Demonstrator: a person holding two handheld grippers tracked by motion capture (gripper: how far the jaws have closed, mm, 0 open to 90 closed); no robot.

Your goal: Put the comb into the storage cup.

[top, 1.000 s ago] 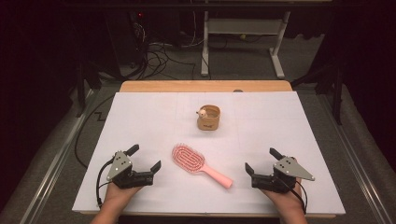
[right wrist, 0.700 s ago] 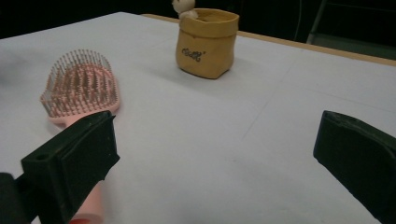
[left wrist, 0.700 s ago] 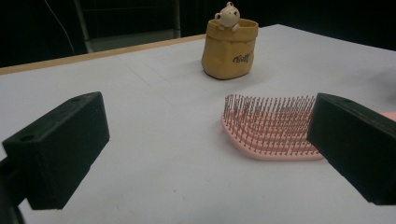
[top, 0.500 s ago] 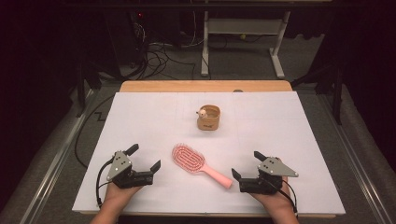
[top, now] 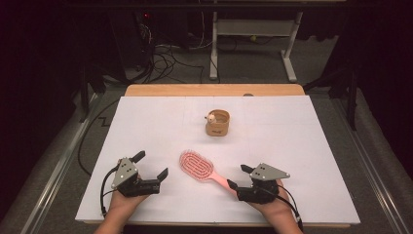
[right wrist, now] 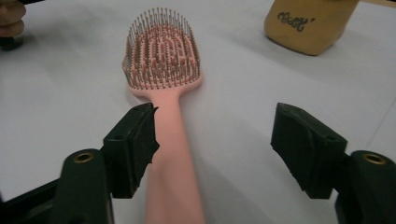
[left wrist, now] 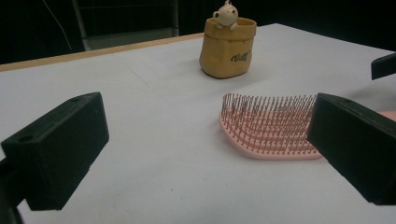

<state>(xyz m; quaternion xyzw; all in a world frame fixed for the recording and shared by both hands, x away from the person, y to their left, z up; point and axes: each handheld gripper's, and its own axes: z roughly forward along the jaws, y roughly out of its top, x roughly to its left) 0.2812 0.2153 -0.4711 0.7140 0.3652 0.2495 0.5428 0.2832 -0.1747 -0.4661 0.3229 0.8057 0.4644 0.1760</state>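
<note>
The left gripper (top: 148, 166) rests released on the white table (top: 302, 146), well apart from the pink hairbrush (top: 200, 168) lying bristles-up near the middle front. The brush's long axis slants from its head toward the right gripper (top: 239, 178), whose spread jaws straddle the handle end, clearly the nearer one.

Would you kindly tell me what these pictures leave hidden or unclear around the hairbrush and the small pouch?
- Hairbrush handle end: right gripper view, cut off by the bottom edge.
- Hairbrush handle: left gripper view, hidden behind a black jaw.
- Pouch inside: high view, too small; right gripper view, top cut off.
- Pouch lettering: blurred.
</note>
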